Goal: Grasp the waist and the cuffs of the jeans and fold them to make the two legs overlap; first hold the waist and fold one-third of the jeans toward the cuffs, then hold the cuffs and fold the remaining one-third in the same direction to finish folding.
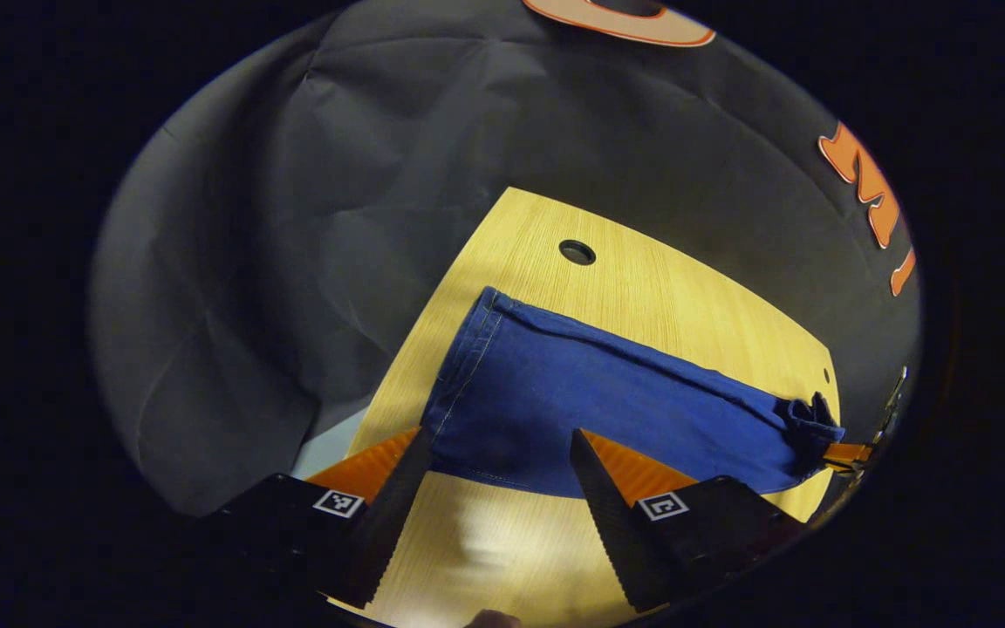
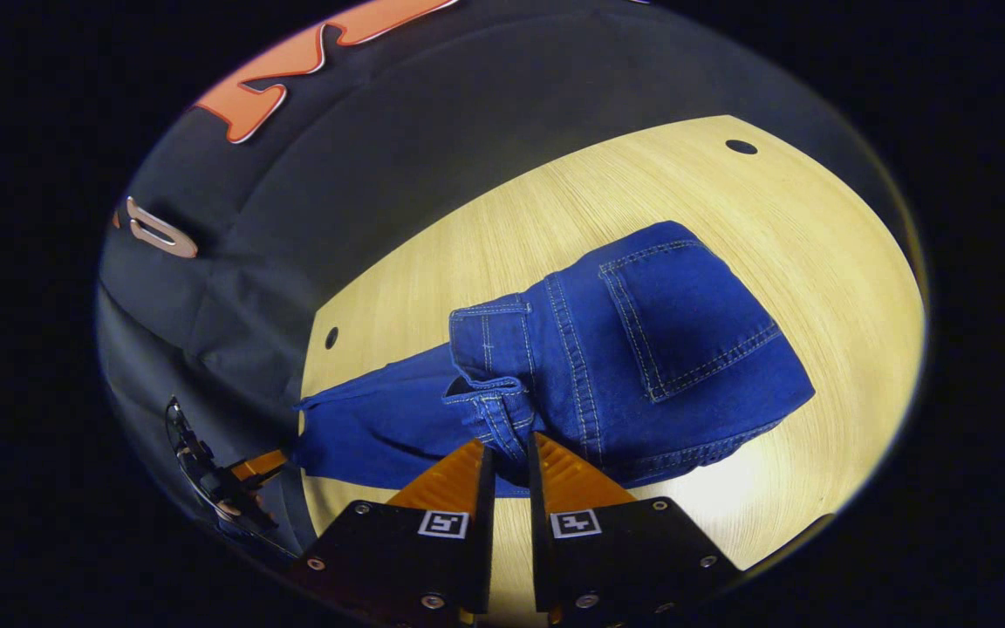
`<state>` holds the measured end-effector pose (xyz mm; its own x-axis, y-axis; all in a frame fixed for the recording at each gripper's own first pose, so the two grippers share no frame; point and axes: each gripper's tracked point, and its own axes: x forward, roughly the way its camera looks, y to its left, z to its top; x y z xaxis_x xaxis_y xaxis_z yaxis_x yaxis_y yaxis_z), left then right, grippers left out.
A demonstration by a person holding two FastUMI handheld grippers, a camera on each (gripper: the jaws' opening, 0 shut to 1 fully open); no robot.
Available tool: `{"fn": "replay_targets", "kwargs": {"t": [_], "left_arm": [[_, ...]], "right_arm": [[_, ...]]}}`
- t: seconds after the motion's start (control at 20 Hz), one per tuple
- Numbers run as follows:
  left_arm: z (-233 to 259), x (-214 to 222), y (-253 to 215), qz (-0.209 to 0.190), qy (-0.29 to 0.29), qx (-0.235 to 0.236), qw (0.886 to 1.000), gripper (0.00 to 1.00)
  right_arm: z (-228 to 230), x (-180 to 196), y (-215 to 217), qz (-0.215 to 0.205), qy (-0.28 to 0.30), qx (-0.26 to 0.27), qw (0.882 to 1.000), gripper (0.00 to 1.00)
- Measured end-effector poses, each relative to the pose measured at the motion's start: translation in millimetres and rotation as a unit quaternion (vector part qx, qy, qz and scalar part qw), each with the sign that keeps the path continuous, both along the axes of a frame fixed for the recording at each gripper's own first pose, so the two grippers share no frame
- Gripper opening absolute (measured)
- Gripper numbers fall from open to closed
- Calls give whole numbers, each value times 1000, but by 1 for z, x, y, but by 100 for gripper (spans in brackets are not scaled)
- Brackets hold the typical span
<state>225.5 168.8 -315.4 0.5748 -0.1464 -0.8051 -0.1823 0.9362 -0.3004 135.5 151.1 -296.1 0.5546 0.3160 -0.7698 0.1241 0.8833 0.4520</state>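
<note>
— Jeans [image 2: 607,366] lie where?
— On the pale wood-grain table [image 2: 816,262], blue denim, legs overlapped, stitched back pocket [image 2: 686,323] up.
— Claws?
— Right claw [image 2: 511,453] nearly closed, pinching the waistband; left claw [image 1: 498,458] spread wide at the cuff end.

A pale wood table [image 1: 642,288] with fine straight grain stands against the black cloth wall [image 1: 293,262]. A dark round hole [image 1: 577,252] is cut near its far edge (a smaller one [image 2: 331,337] sits by another edge). Below the table's left corner shows a pale patch [image 1: 328,445], perhaps floor.
</note>
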Motion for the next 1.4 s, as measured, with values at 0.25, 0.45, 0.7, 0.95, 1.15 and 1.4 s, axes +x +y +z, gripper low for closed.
{"fn": "replay_targets", "kwargs": {"t": [0.25, 0.45, 0.7, 0.95, 1.15, 1.4], "left_arm": [[-4, -6, -2, 20, 36, -48, 998, 98], [-3, -4, -2, 25, 33, -45, 998, 98], [-4, -6, -3, 21, 44, -65, 997, 98], [-3, -10, 0, 22, 39, -48, 998, 98], [-4, -12, 2, 32, 42, -49, 997, 98], [-4, -13, 4, 37, 47, -44, 997, 98]], "right_arm": [[-10, 3, 4, -51, 23, -11, 998, 20], [-7, 3, 3, -64, 15, -23, 998, 20], [-2, 5, -1, -57, 3, -27, 998, 20], [0, 2, 4, -42, 19, -18, 999, 20], [-1, 1, 0, -43, 25, -31, 998, 20], [-3, 6, -1, -47, 8, -32, 998, 20]]}}
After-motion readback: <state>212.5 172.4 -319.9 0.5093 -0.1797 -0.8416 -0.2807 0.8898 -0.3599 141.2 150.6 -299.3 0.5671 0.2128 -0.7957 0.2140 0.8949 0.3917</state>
